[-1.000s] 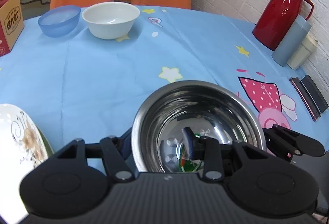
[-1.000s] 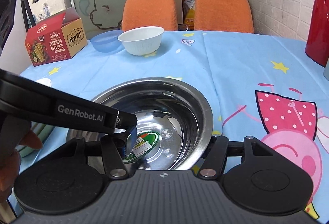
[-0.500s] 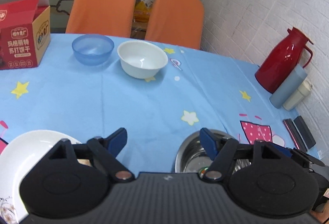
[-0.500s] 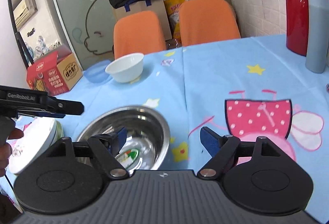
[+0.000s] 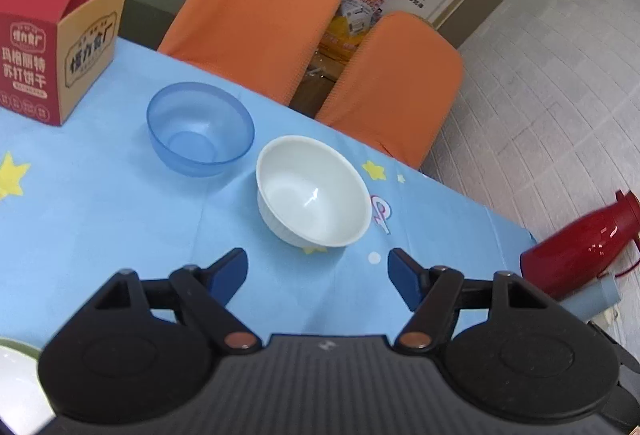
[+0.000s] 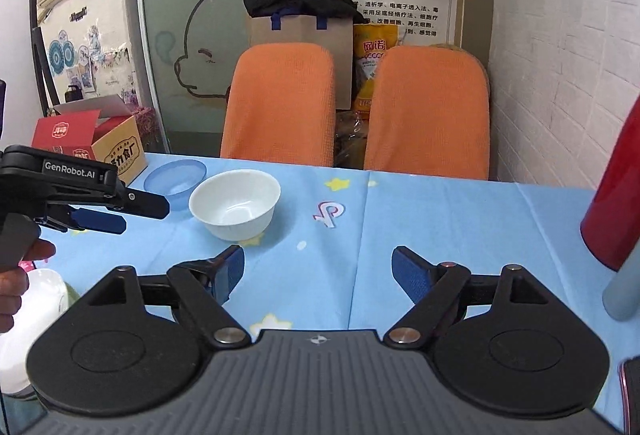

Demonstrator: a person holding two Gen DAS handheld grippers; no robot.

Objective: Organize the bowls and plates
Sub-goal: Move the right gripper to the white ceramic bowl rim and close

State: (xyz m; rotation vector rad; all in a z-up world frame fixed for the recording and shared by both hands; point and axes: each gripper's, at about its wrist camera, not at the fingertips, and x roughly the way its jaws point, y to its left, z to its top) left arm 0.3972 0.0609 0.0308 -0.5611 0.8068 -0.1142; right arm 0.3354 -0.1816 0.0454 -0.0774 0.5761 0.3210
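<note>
The left gripper (image 5: 318, 273) is held with its jaws spread wide and nothing between them, above the blue-clothed desk (image 5: 100, 219). Just ahead of its fingertips a white bowl (image 5: 312, 191) is seen standing upright on the desk, and beyond it to the left a blue bowl (image 5: 200, 127) stands apart from it. A red carton (image 5: 52, 47) is set farther left, and a red flask (image 5: 580, 255) lies off to the right. At the lower left edge a white plate (image 5: 16, 383) is partly shown, possibly resting on a green one. The right gripper (image 6: 318, 273) is likewise parted and empty, with the white bowl (image 6: 234, 203) ahead and to its left. The left gripper (image 6: 120, 215) is seen from the side there, short of the bowl.
</note>
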